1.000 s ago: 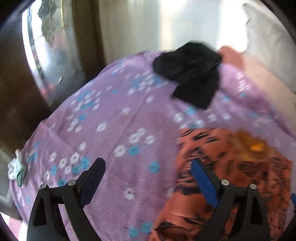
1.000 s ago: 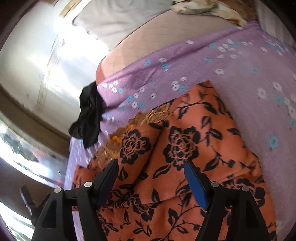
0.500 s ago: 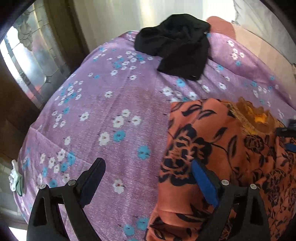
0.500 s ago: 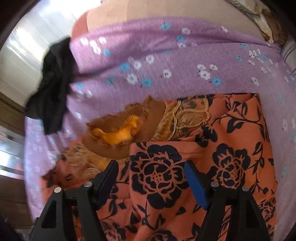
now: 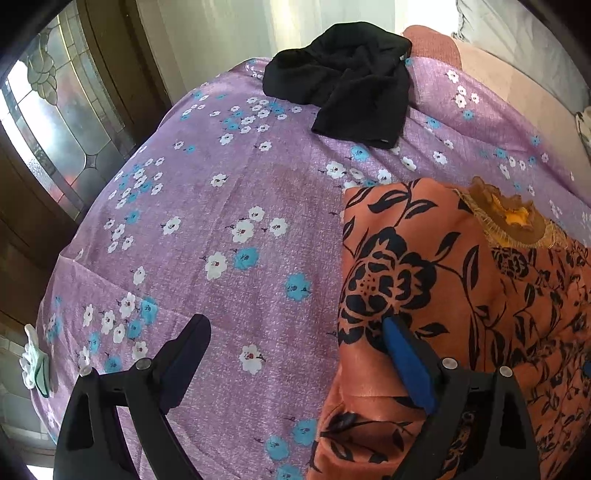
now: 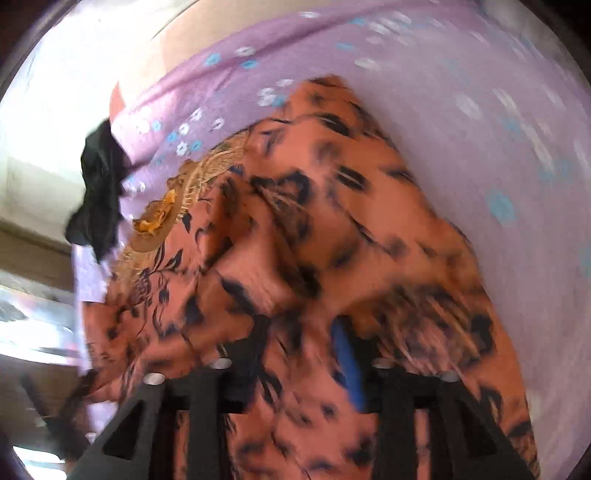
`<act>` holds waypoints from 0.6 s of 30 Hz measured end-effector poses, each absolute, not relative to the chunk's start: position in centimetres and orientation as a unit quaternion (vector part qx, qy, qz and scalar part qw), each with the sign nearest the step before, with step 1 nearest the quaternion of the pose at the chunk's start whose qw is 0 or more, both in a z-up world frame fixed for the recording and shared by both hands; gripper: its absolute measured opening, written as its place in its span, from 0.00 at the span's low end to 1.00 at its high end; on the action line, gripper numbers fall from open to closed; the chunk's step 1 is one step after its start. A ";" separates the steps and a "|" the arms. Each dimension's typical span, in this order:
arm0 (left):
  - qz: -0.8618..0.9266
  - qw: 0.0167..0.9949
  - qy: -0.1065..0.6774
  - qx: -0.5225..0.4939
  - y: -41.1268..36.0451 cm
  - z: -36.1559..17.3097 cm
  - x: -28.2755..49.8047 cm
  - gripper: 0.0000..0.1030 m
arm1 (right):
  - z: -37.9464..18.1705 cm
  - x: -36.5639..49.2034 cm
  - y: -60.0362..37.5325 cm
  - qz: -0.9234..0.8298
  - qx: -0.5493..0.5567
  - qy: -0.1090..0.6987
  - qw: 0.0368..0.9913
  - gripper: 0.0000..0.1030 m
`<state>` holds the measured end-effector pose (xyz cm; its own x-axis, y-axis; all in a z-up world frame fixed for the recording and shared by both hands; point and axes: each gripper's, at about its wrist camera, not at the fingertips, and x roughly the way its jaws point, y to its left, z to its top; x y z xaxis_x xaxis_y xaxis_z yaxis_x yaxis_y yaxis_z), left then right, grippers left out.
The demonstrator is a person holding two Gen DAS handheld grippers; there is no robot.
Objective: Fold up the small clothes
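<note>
An orange garment with black flowers (image 5: 424, 266) lies on the purple flowered bedsheet (image 5: 229, 206); its gold-trimmed neckline (image 5: 513, 218) points to the far side. My left gripper (image 5: 295, 339) is open, with its right finger over the garment's left edge and its left finger over bare sheet. In the blurred right wrist view, my right gripper (image 6: 299, 339) has its jaws narrowed around a raised fold of the same garment (image 6: 314, 221). A crumpled black garment (image 5: 351, 85) lies at the far edge of the bed and also shows in the right wrist view (image 6: 98, 192).
A dark wooden door with leaded glass (image 5: 48, 122) stands to the left of the bed. A pale curtain (image 5: 229, 29) hangs behind it. A peach bolster (image 5: 517, 92) lies at the far right. A small white and green thing (image 5: 35, 365) sits at the bed's left edge.
My right gripper has narrowed from wide open onto a fold of the orange garment and is moving fast, with the cloth bunching up. My left gripper has come closer to the garment's left edge.
</note>
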<state>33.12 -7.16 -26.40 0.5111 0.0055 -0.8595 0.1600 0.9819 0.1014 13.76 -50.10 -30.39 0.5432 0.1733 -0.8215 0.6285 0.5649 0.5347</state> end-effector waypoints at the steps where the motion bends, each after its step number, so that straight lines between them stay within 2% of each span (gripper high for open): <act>1: -0.044 0.865 0.493 0.084 -7.1 -26.5 33.1 0.91 | -30.1 12.5 -50.9 -0.139 0.475 0.421 0.760 0.68; 3: -0.043 0.865 0.493 0.084 -7.1 -26.5 33.2 0.91 | -29.0 11.7 -51.9 -0.126 0.500 0.374 0.771 0.69; 5: -0.041 0.865 0.493 0.087 -7.2 -26.6 33.2 0.91 | -27.6 12.5 -52.5 -0.117 0.492 0.352 0.787 0.78; 10: -0.039 0.863 0.497 0.081 -7.7 -26.7 33.7 0.91 | -29.4 17.5 -52.1 -0.105 0.495 0.401 0.764 0.77; 12: -0.040 0.864 0.496 0.082 -7.9 -26.6 33.8 0.91 | -31.7 19.3 -51.3 -0.108 0.502 0.434 0.740 0.65; 14: -0.045 0.864 0.495 0.085 -8.1 -26.6 33.9 0.91 | -31.5 20.3 -50.9 -0.141 0.478 0.443 0.745 0.30; 16: -0.046 0.863 0.496 0.085 -8.1 -26.7 33.9 0.91 | -30.4 21.0 -50.4 -0.124 0.477 0.437 0.752 0.09; 18: -0.049 0.862 0.500 0.071 -7.7 -26.7 34.0 0.91 | -27.6 21.7 -50.2 -0.114 0.464 0.412 0.776 0.09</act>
